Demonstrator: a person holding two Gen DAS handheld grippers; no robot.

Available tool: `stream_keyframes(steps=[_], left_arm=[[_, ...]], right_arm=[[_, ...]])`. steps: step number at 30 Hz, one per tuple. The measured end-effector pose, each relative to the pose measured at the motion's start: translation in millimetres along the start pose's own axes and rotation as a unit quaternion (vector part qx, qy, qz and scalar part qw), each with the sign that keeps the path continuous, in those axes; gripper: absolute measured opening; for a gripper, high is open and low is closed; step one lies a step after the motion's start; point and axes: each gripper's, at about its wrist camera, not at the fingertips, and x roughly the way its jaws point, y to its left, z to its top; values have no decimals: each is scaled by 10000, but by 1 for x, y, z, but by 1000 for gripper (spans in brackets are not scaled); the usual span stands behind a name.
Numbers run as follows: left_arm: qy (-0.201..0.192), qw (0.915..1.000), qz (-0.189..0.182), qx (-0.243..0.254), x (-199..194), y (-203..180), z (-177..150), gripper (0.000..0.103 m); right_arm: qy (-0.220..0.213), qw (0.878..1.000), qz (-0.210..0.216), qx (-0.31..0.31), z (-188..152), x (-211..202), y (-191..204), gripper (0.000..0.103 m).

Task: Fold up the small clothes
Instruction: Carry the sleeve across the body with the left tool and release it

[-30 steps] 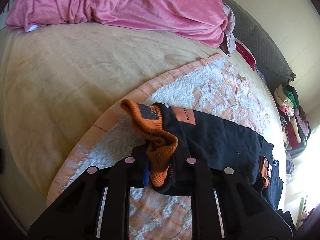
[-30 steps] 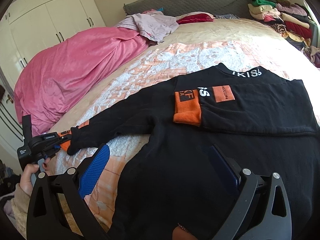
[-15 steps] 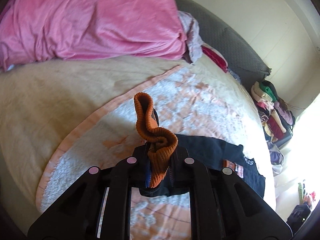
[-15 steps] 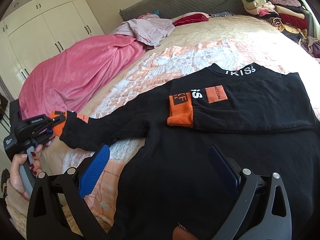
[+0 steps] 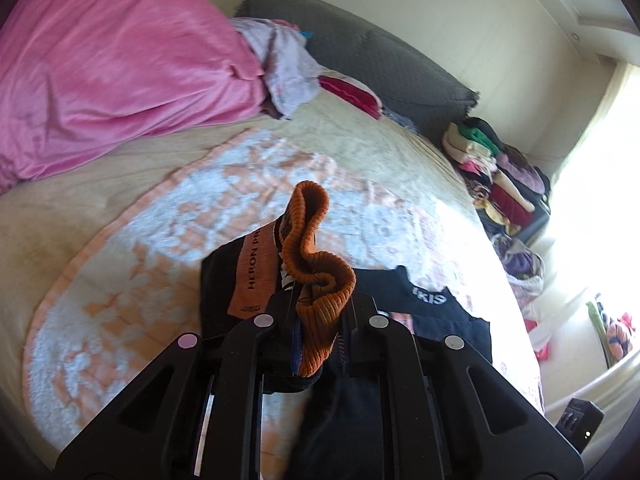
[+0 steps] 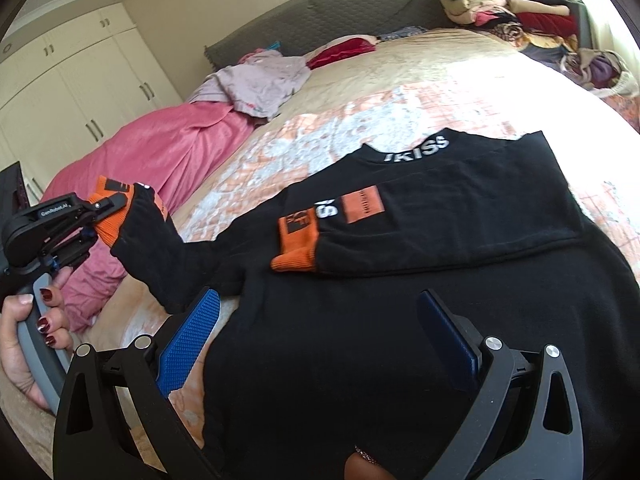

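Note:
A small black sweatshirt (image 6: 400, 320) with orange cuffs lies spread on the bed. One sleeve is folded across its chest, its orange cuff (image 6: 298, 246) lying flat. My left gripper (image 5: 316, 336) is shut on the other sleeve's orange cuff (image 5: 316, 280) and holds that sleeve raised above the bed; it also shows at the left of the right wrist view (image 6: 100, 216). My right gripper (image 6: 320, 344) is open and empty, low over the sweatshirt's lower body.
A pink duvet (image 6: 160, 160) is heaped at the bed's left. A white-and-orange fleece blanket (image 5: 120, 280) lies under the sweatshirt. Stacked clothes (image 6: 520, 12) sit at the far right by the grey headboard (image 5: 380, 64).
My left gripper has lifted the orange cuff and its sleeve off the bed and carried it up and toward the sweatshirt's body. My right gripper has stayed open over the hem.

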Motion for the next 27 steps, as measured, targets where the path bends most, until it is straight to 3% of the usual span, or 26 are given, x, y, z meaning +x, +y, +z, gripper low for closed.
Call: stream_keyframes(steps=[14, 20, 27], left_arm=[[359, 9933, -750, 805, 39, -98, -22, 7], [748, 9853, -1083, 1085, 64, -126, -47, 7], [1371, 9700, -1490, 1349, 99, -137, -85, 8]], right_arm=[[-491, 9945, -558, 738, 9, -46, -78, 98], [-641, 9889, -866, 1024, 9, -60, -108, 98], [-697, 9830, -1131, 1268, 6, -62, -133, 98]])
